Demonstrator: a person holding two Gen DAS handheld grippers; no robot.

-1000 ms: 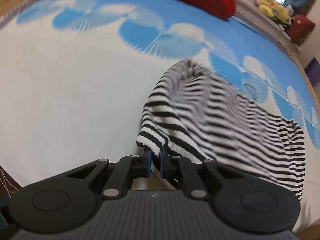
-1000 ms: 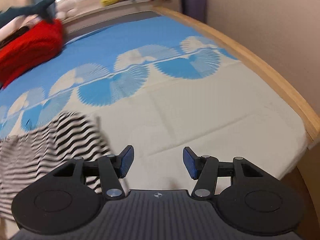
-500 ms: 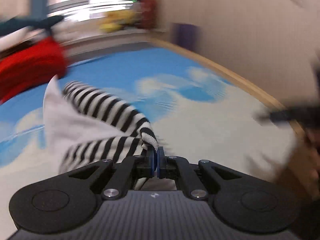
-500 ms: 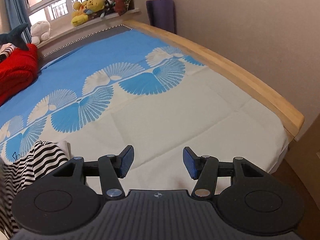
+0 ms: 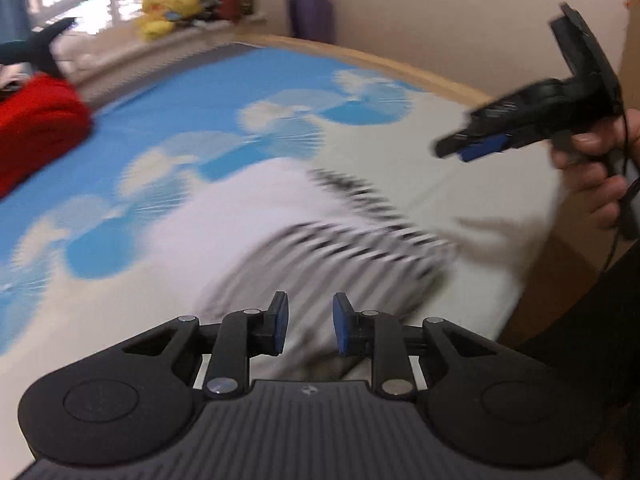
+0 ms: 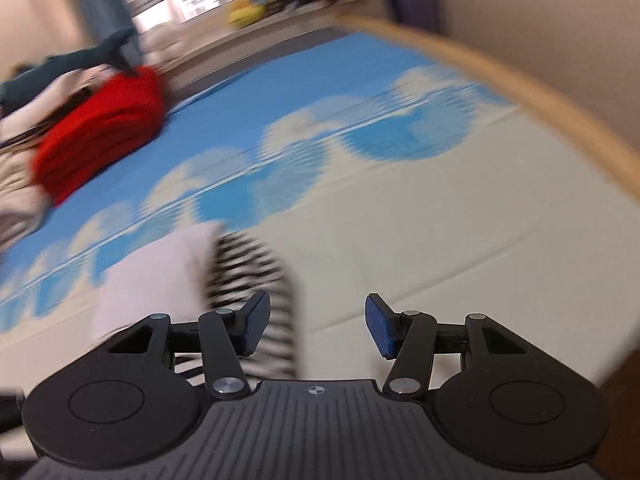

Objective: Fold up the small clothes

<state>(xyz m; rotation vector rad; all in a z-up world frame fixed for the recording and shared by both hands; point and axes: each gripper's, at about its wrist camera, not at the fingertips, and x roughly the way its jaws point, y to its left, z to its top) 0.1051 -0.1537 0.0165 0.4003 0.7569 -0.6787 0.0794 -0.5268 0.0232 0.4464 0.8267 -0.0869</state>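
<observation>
A black-and-white striped garment (image 5: pixel 320 240) lies on the bed, partly turned over so its plain white inner side faces up. It is blurred by motion. My left gripper (image 5: pixel 307 324) is open and empty just above its near edge. My right gripper (image 6: pixel 316 328) is open and empty; the striped garment (image 6: pixel 248 268) lies under and ahead of its left finger. In the left wrist view the right gripper (image 5: pixel 476 148) hangs in the air at the right, held by a hand.
The bed has a blue-and-white fan-pattern sheet (image 5: pixel 224 120) and a wooden frame (image 6: pixel 560 120) along the right side. A red folded blanket (image 6: pixel 100 128) lies at the far left. Plush toys (image 5: pixel 172 12) sit on the windowsill. A purple roll (image 5: pixel 312 16) stands by the wall.
My left gripper has opened and let go of the striped garment, which has dropped onto the bed folded over. Both grippers have swung; the right one stays open.
</observation>
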